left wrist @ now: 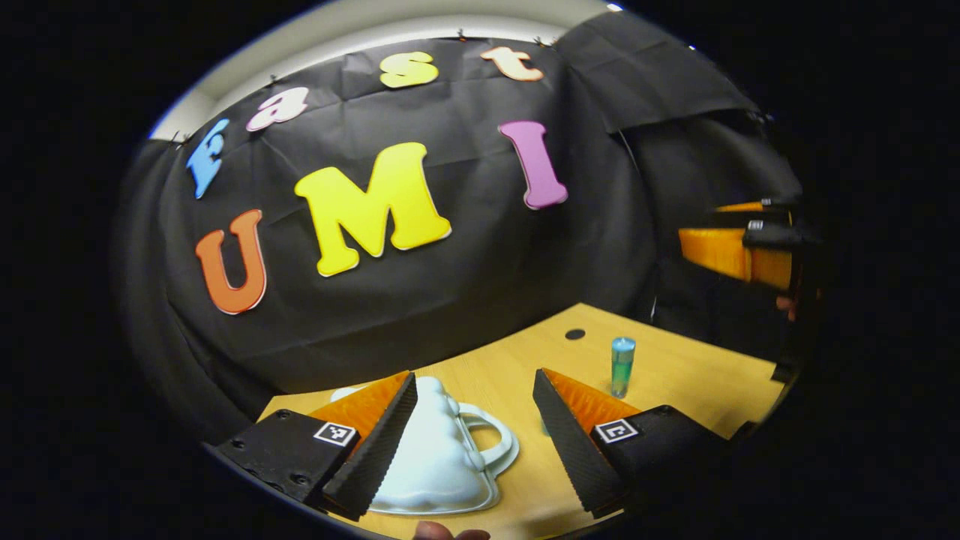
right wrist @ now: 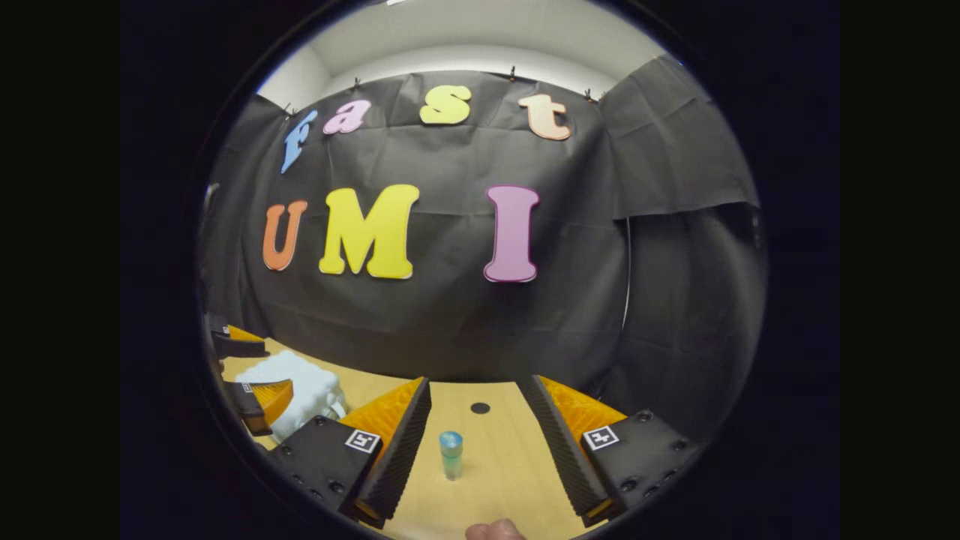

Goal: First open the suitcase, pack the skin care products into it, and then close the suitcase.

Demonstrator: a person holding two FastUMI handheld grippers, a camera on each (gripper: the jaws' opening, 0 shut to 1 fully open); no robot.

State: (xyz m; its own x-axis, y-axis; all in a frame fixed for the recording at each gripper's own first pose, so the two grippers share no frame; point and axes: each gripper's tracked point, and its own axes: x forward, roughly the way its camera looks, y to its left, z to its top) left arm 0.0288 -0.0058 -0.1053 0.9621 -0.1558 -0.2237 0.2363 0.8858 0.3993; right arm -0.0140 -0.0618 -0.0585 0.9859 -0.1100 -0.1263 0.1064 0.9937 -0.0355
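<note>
A small white ribbed suitcase (left wrist: 442,457) lies flat and shut on the wooden table (left wrist: 675,382), its handle (left wrist: 491,439) pointing right. My left gripper (left wrist: 475,375) hovers open above it, one finger covering the case's left side. A small teal bottle (left wrist: 622,366) stands upright to the right of the case. In the right gripper view the bottle (right wrist: 451,454) stands in the gap between the fingers of my open right gripper (right wrist: 477,380), touching neither. The suitcase (right wrist: 300,390) and the left gripper (right wrist: 251,375) show at the left there.
A round dark hole (right wrist: 480,408) is set in the table (right wrist: 510,465) near the black cloth wall, beyond the bottle. The right gripper (left wrist: 739,247) hangs high at the right edge of the left gripper view. A hand's fingertip (right wrist: 495,531) peeks in at the bottom.
</note>
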